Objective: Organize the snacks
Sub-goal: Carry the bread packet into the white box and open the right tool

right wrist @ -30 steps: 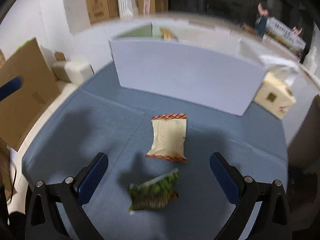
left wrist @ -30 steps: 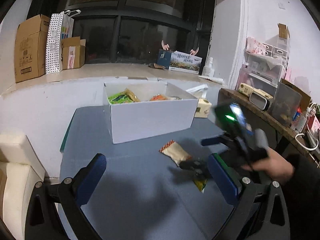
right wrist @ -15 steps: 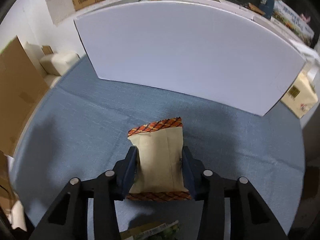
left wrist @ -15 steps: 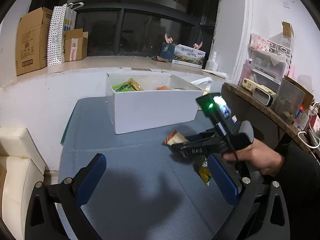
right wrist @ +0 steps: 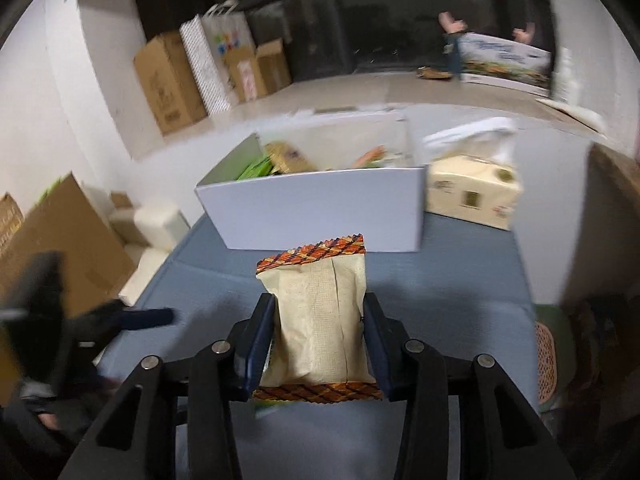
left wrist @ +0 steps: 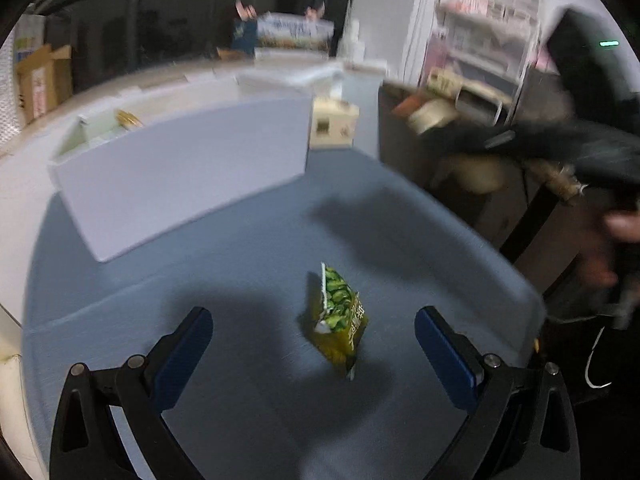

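Right gripper [right wrist: 319, 338] pinches the beige packet [right wrist: 320, 320]; left gripper [left wrist: 314, 344] is spread.
Only the left view shows the green packet [left wrist: 340, 320] on the bench [left wrist: 240, 272], near the box [left wrist: 180, 176].

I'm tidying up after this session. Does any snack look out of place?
Yes: the green snack packet lies alone on the blue table, outside the white box, between the left gripper's open jaws. The right gripper holds the beige packet.

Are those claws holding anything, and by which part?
The right claw pinches the beige snack packet by its long sides. The left claw holds nothing.
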### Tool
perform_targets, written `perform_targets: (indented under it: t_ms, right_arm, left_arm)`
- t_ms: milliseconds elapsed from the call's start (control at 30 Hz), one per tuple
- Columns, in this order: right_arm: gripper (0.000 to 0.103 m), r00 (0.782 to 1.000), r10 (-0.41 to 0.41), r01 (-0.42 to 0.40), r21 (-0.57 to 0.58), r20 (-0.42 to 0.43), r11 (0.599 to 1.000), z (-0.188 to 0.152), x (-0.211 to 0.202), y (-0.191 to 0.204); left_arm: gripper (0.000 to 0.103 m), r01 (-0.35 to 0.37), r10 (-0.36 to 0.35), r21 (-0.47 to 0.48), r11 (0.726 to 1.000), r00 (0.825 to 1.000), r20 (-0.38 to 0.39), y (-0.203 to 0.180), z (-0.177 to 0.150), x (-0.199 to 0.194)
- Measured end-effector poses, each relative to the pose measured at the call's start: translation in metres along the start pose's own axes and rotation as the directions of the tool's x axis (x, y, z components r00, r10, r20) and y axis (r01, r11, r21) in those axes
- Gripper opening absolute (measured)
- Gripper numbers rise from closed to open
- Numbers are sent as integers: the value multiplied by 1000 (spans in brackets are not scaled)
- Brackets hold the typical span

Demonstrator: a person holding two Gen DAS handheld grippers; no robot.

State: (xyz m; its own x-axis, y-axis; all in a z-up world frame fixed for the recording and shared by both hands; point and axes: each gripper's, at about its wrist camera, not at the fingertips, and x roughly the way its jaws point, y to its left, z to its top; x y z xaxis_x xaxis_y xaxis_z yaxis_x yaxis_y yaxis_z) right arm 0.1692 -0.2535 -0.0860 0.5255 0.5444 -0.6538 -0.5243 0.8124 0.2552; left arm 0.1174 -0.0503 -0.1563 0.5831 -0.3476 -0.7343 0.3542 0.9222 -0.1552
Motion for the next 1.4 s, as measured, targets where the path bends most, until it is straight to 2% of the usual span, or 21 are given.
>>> perform_targets:
  t_ms: [100,233,267,300,333,400,567,700,833,933,1033,1100,1233,1267,1300,1333,1367,1400]
  right_arm:
    - [47,1000,-9,8,44,18,999,-9,-16,-18]
    - [47,1000,-10,8,87,20,996,-24,-27,-34]
    - [47,1000,-7,5,99,17,995,-26,-26,-37]
    - [47,1000,-5,4,109,12,994,-29,-24,-38]
    - [47,1000,-4,3,115,7,993,-31,-19,-39]
    - [47,1000,3,-3,117,1,993,-33,-17,-40]
    - [47,1000,19,-19,113,0,993,-36,-14,-36]
    - [47,999,36,-36,96,6,995,-30,-7,-26]
    - [47,997,59,-62,72,44,995,-3,2,-13]
    - [47,993,80,-84,46,87,995,40,15,-3]
    - [47,987,108,-115,49,122,992,89,38,2]
    - [47,985,117,-126,71,128,989,122,62,0]
    - [48,988,105,-116,94,110,989,171,105,-5]
    - [52,989,110,-120,106,97,987,182,117,-9]
    - [54,991,99,-111,135,89,985,191,127,-14]
    - [72,992,86,-100,164,88,981,198,134,-21]
    - [103,994,70,-86,190,85,978,201,138,-27]
    - [103,995,46,-66,220,92,973,205,143,-34]
  left_arm:
    - [102,14,-14,2,1000,998,-61,-6,3,29]
    - [101,27,-26,10,1000,994,-105,-12,5,51]
    - [85,34,-32,15,999,993,-117,-13,5,55]
    - [41,34,-31,20,999,991,-126,-13,4,57]
    - [42,15,-11,32,999,994,-112,-14,4,56]
    - [41,47,-44,28,999,994,-101,-14,3,50]
    - [40,43,-43,35,998,999,-11,-11,8,17]
    - [40,30,-28,-13,999,992,124,9,23,-32]
    - [40,-13,25,-53,999,972,235,41,62,-68]
    - [40,-20,42,-78,997,957,287,78,102,-77]
    - [40,-76,97,-82,994,952,290,112,143,-67]
    - [40,-80,103,-92,993,954,281,133,168,-51]
    - [41,-88,113,-106,990,960,258,157,196,-26]
    - [42,-108,136,-119,987,956,261,162,202,-20]
    - [54,-126,155,-127,984,956,251,165,204,-14]
    - [69,-138,169,-146,980,957,235,170,206,-10]
    - [103,-137,173,-166,977,959,225,173,205,-7]
    - [103,-117,159,-187,975,962,222,179,204,-5]
